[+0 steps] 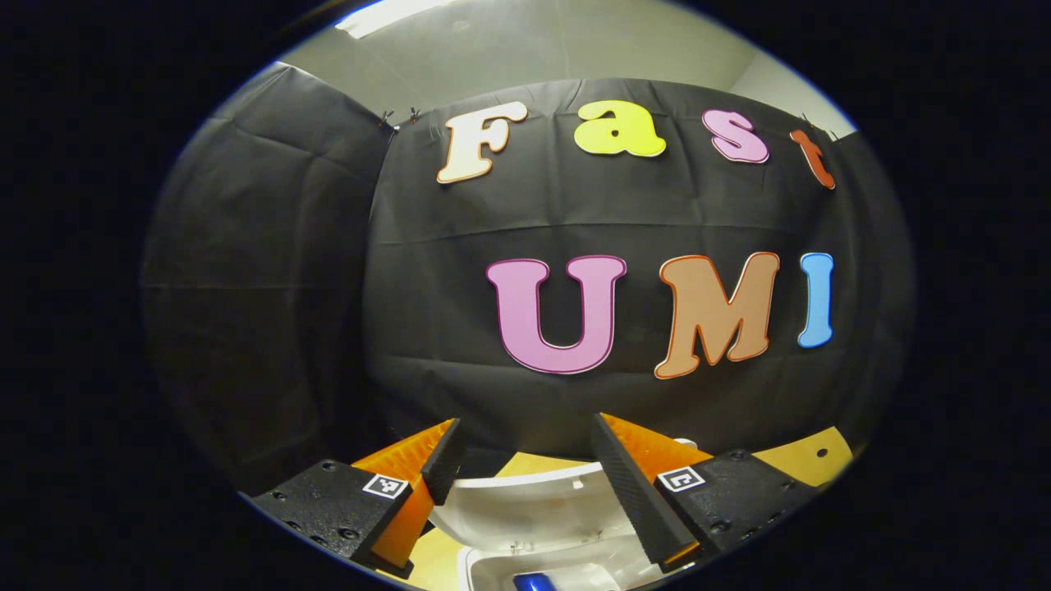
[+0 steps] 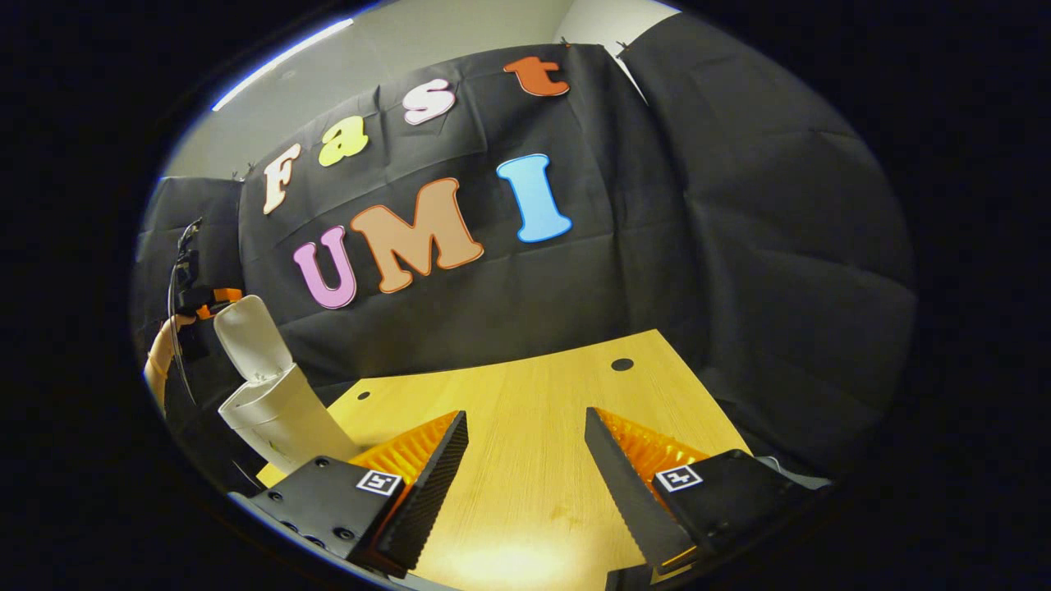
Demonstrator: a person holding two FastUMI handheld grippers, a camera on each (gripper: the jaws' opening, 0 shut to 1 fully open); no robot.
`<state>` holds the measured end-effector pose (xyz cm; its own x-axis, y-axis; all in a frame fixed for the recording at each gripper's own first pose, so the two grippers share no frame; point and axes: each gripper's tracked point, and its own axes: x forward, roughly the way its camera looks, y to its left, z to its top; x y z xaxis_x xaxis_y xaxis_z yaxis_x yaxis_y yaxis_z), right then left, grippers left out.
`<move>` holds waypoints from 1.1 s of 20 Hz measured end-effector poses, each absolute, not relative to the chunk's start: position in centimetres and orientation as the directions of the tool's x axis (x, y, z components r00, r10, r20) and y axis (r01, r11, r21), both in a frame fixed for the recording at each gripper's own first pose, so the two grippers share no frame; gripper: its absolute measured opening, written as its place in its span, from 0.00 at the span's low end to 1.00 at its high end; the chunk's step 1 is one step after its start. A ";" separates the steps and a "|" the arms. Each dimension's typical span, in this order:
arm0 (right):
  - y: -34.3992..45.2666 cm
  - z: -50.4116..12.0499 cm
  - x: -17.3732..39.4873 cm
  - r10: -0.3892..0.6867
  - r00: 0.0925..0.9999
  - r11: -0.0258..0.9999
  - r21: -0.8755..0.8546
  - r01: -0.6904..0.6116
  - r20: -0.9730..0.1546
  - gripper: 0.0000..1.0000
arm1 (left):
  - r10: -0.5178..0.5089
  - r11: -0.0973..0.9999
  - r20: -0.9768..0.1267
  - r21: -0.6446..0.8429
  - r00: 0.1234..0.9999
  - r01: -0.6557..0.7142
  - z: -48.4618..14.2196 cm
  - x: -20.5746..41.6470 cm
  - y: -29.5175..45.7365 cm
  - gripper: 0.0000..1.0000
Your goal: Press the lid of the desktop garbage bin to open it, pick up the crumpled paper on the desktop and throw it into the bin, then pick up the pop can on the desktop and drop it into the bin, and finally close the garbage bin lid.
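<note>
In the left gripper view the white garbage bin (image 1: 575,566) stands right below me with its lid (image 1: 525,505) swung up. A blue pop can (image 1: 534,582) lies inside the bin, mostly cut off by the view's lower edge. My left gripper (image 1: 521,468) hangs open just above the lid, holding nothing. In the right gripper view the bin (image 2: 283,423) stands at the left, its lid (image 2: 249,332) upright, with the left gripper (image 2: 197,300) and a hand behind it. My right gripper (image 2: 525,455) is open over bare tabletop. The crumpled paper cannot be made out.
The wooden table (image 2: 525,394) runs back to the black cloth wall, with small round holes (image 2: 621,364) near its far edge. The cloth wall closes in the back and both sides.
</note>
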<state>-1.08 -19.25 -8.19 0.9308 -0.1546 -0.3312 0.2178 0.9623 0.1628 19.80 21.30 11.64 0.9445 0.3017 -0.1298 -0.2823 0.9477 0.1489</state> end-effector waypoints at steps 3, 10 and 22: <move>-18.1 -8.2 -1.5 -0.194 0.930 0.948 0.185 0.260 -0.313 0.96 | 0.254 0.962 -0.132 0.142 0.958 -0.235 11.6 18.9 20.2 0.97; -17.3 -7.6 -1.2 -0.171 0.939 0.951 0.198 0.236 -0.298 0.96 | 0.232 0.964 -0.085 0.152 0.969 -0.218 10.0 12.9 17.3 0.96; -20.6 -5.5 -0.9 -0.080 0.956 0.973 0.187 0.136 -0.283 0.96 | 0.328 0.934 -0.148 0.201 0.933 -0.296 -2.4 6.3 12.9 0.93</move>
